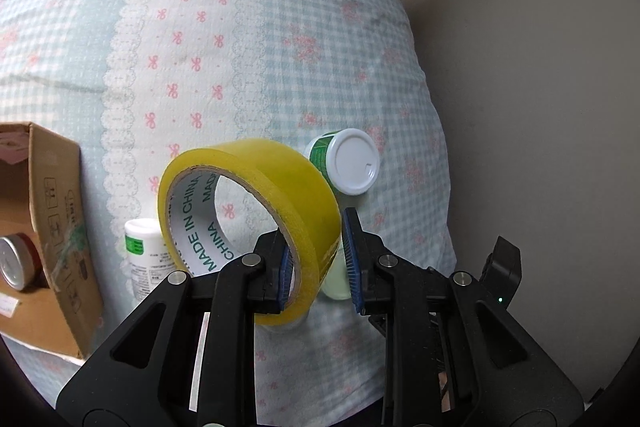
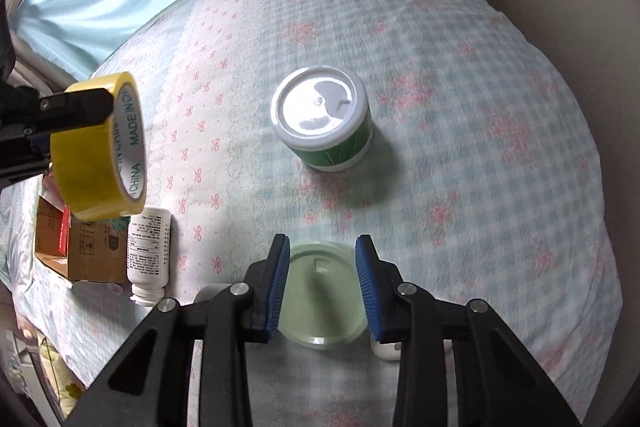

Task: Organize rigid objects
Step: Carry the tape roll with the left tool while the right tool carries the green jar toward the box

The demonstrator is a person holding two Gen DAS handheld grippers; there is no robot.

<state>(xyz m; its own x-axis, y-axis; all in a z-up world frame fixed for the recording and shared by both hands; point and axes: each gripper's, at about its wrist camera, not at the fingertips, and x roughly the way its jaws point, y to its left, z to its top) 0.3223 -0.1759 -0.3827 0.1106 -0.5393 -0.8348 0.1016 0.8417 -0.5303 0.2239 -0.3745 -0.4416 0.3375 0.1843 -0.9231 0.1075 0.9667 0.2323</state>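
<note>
My left gripper (image 1: 316, 259) is shut on a yellow tape roll (image 1: 256, 211), one finger inside the ring and one outside, holding it above the bed. The roll also shows at the left of the right wrist view (image 2: 96, 151). My right gripper (image 2: 322, 279) is open, its pads on either side of a pale green jar (image 2: 322, 299) that stands on the bed; whether they touch it I cannot tell. A green-labelled jar with a white lid (image 2: 322, 119) stands further ahead; it also shows in the left wrist view (image 1: 348, 159). A white bottle (image 2: 148, 255) lies beside the box.
An open cardboard box (image 1: 52, 227) sits at the left on the checked bedspread (image 1: 280, 47), with a red-rimmed tin (image 1: 14, 263) inside. A beige wall (image 1: 540, 107) runs along the bed's right edge. A small white object (image 2: 386, 351) lies under my right finger.
</note>
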